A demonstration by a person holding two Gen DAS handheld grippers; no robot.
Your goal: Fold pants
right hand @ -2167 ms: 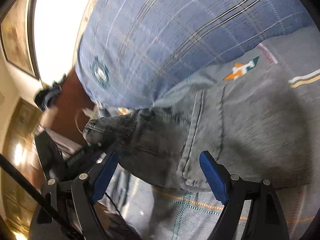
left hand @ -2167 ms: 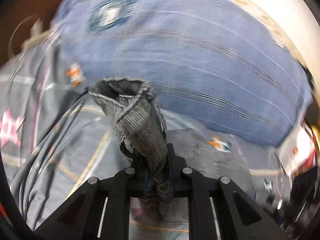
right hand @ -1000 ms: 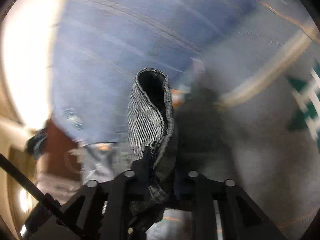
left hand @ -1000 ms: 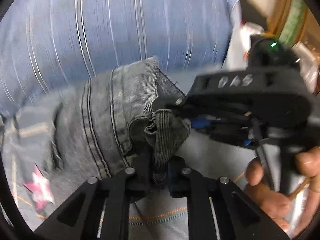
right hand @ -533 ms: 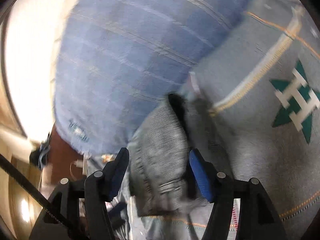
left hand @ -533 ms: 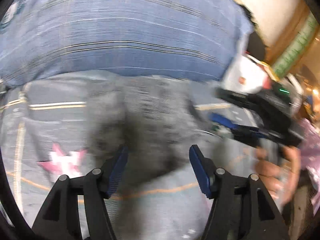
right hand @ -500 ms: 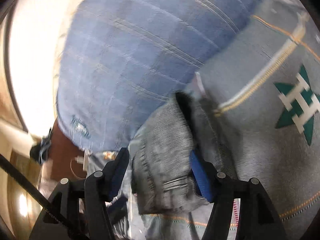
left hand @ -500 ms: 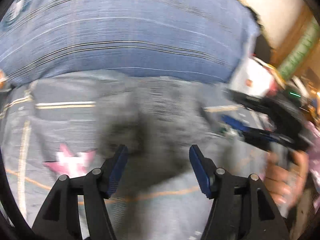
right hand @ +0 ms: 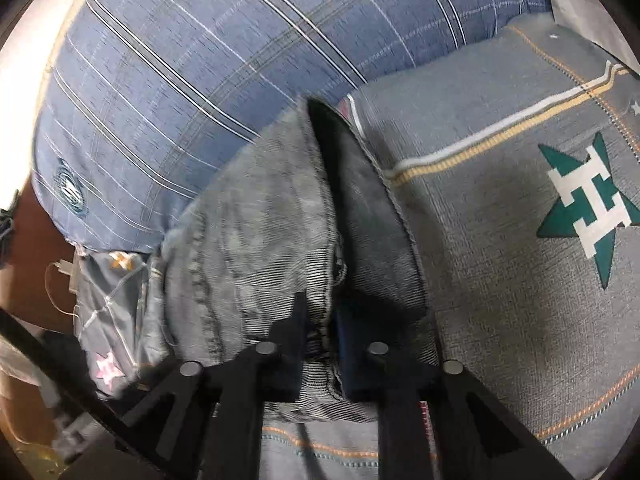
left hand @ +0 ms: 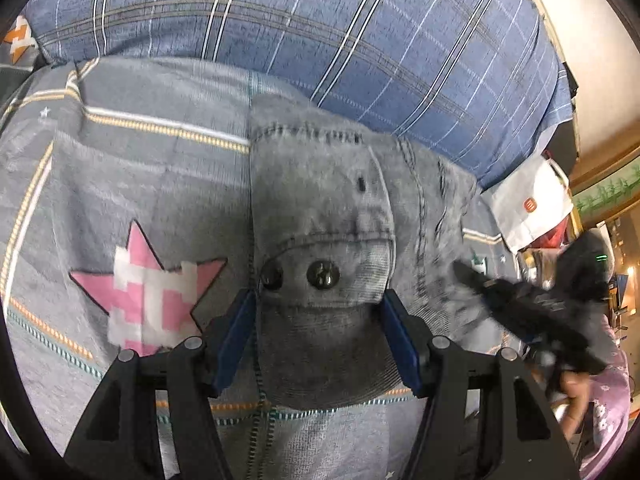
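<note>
Grey bedding (left hand: pixel 132 168) with yellow and white stripes covers the surface, and it carries a pink star (left hand: pixel 148 292) on one side and a green star (right hand: pixel 588 204) on the other side. Behind it lies a big blue checked pillow (left hand: pixel 320 28), which touches the far edge of the pants. At the far right of the left wrist view a white paper bag (left hand: pixel 528 204) stands beside the pillow. The pants (left hand: pixel 324 240) are grey washed denim and they lie on the bedding in a folded bundle, with the waistband and two dark metal buttons (left hand: pixel 296 274) turned toward the left camera. The left gripper (left hand: pixel 320 336) has its blue-padded jaws spread wide, one on each side of the waistband part, close to the cloth edges; whether the pads press the cloth I cannot tell. The right gripper (right hand: pixel 322 332) has its jaws drawn close together and they pinch a thick edge of the pants (right hand: pixel 280 240), where the fabric stands up as a ridge with a dark opening beside it. In the left wrist view the right gripper (left hand: pixel 532 320) appears blurred at the right side, with its tip at the right edge of the denim, and the person's hand (left hand: pixel 572 396) is under it.
</note>
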